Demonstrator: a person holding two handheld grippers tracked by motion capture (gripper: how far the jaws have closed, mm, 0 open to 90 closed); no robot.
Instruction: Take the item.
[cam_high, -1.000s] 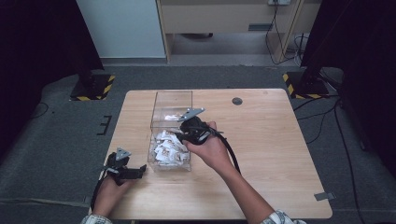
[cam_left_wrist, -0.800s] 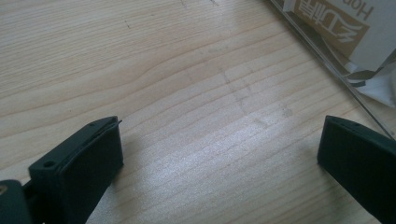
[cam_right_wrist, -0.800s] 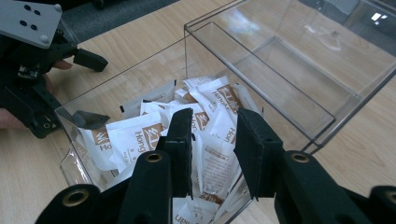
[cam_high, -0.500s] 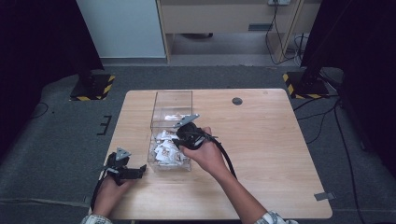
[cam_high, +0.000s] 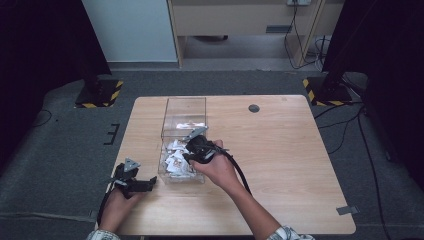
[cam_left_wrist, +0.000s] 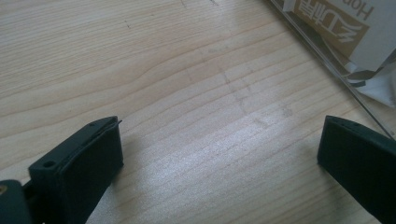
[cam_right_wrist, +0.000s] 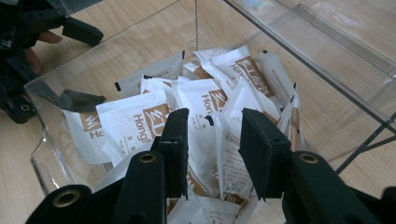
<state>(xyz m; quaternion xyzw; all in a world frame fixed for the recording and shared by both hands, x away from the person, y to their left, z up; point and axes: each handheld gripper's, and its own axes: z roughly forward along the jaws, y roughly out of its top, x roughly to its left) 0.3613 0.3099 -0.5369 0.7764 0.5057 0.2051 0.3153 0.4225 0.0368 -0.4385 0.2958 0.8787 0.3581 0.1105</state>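
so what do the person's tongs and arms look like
Both tongs are black, each with two flat, blocky jaws on arms pinned by round brass-ringed rivets. The left tongs and the right tongs each carry a grey three-cornered plate on top and trail a black cable. The sleeves are checked, pale and dark.

My left gripper (cam_left_wrist: 219, 172) sits low over the wooden table (cam_left_wrist: 154, 84), jaws spread wide, one at lower left, one at lower right, bare grain between them, nothing gripped. At upper right, the clear plastic box (cam_left_wrist: 327, 60) edge runs diagonally. Behind its wall lie white sachets (cam_left_wrist: 369, 42) with tan printed panels, lettering cut off. The right jaw stands just beside the box wall.
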